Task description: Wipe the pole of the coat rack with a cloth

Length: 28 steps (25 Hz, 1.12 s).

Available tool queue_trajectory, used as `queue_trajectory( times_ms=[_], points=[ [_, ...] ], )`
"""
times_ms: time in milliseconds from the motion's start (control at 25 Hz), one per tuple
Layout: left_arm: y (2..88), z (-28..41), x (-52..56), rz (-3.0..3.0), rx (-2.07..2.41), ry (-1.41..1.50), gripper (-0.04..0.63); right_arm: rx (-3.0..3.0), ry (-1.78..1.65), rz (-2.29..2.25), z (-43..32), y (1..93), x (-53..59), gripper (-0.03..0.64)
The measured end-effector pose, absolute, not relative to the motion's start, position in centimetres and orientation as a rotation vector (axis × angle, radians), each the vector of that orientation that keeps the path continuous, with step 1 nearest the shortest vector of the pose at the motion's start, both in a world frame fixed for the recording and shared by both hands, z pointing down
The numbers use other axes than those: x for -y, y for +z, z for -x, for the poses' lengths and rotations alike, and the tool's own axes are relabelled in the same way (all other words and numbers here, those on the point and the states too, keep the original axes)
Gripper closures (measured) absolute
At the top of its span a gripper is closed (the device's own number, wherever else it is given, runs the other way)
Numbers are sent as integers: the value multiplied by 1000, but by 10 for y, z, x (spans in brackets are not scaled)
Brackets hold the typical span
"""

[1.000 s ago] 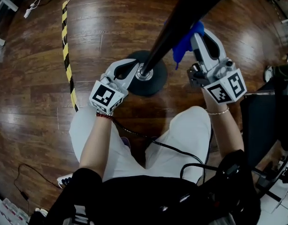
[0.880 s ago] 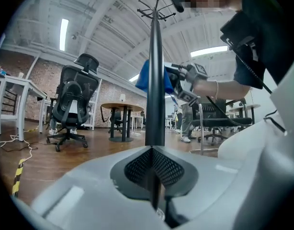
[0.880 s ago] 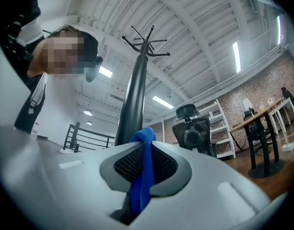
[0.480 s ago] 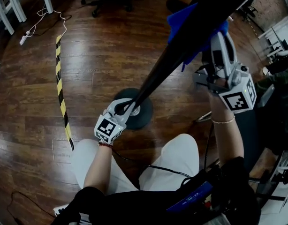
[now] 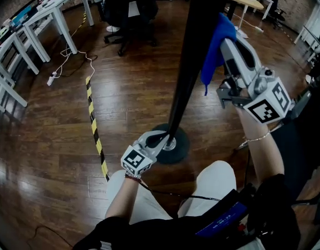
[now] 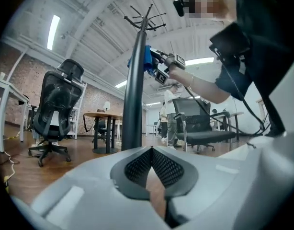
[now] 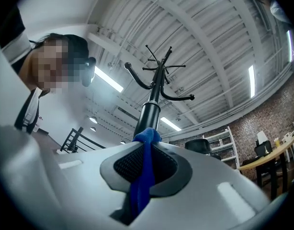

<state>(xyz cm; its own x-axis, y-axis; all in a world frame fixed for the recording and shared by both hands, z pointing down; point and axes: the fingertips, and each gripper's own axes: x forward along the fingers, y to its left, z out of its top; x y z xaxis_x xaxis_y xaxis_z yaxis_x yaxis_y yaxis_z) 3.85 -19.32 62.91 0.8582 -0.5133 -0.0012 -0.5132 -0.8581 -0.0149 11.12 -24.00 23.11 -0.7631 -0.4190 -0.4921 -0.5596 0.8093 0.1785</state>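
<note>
The coat rack's black pole (image 5: 194, 51) rises from a round black base (image 5: 181, 142) on the wood floor. My right gripper (image 5: 228, 40) is high on the pole's right side, shut on a blue cloth (image 5: 214, 46) that rests against the pole. In the right gripper view the cloth (image 7: 143, 176) hangs between the closed jaws (image 7: 146, 145), with the pole (image 7: 149, 114) and its hooks above. My left gripper (image 5: 159, 138) is low by the base, shut, its tips (image 6: 150, 150) at the pole (image 6: 135, 95) with nothing between them.
Yellow-black floor tape (image 5: 96, 129) runs left of the base. White tables (image 5: 24, 35) stand at the far left, and a power strip with its cable (image 5: 51, 79) lies near them. An office chair (image 5: 126, 9) is behind the pole. The person's knees (image 5: 217, 184) are close to the base.
My right gripper has slid the blue cloth up the pole from near the base to high up. The head view has tilted upward. The left gripper stays by the base.
</note>
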Motion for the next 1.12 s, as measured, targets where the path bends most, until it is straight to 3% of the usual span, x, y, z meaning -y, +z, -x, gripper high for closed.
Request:
queue_trajectory(
  times_ms=[400, 680, 1120],
  points=[
    [474, -27, 205, 2974, -818, -64, 589, -2671, 401, 708, -97, 214, 235, 586],
    [394, -52, 171, 2808, -780, -87, 589, -2642, 580, 702, -86, 177, 210, 586],
    [456, -23, 173, 2898, -1047, -110, 589, -2556, 1259, 1071, -44, 180, 187, 586]
  ],
)
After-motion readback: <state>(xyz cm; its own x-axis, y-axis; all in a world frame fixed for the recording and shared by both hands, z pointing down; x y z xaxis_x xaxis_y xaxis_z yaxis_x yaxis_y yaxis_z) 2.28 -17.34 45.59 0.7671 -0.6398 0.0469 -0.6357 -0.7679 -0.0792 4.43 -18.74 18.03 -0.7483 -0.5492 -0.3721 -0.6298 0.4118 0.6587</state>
